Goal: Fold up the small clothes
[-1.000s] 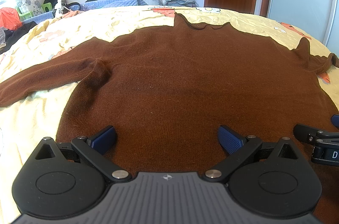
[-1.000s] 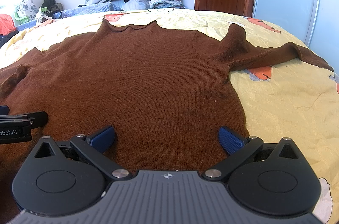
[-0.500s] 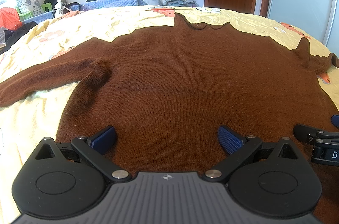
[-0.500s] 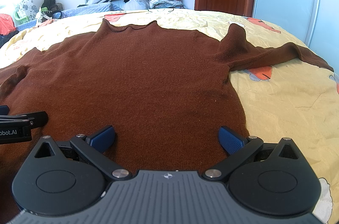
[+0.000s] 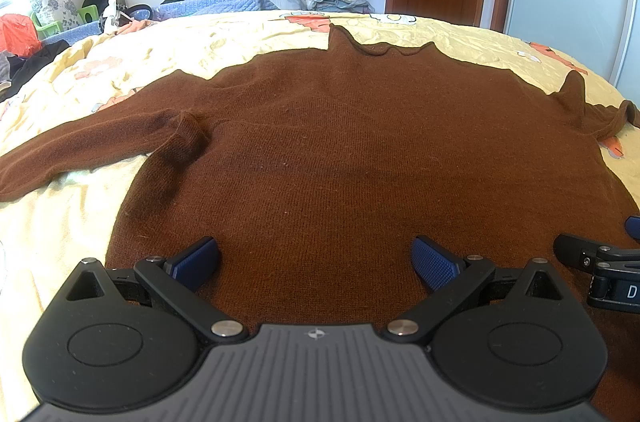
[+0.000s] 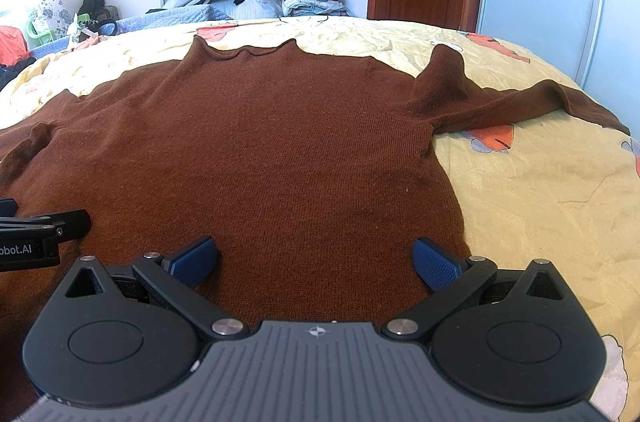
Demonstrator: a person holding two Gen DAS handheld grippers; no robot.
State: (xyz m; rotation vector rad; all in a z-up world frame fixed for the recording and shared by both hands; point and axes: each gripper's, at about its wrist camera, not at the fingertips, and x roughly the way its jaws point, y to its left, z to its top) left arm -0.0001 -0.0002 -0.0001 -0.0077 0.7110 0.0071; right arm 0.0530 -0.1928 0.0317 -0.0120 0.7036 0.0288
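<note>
Brown sweater lies flat under both wide-spread tools.

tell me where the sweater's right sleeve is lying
In the right wrist view, the right sleeve of the brown sweater stretches out to the right across the yellow bedsheet, just above an orange flower print.

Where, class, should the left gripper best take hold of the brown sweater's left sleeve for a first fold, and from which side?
Probably at the cuff end of the left sleeve, coming from the outer left. It lies flat, stretched sideways off the brown sweater, so the open left gripper can pinch that free end and carry it across.
</note>
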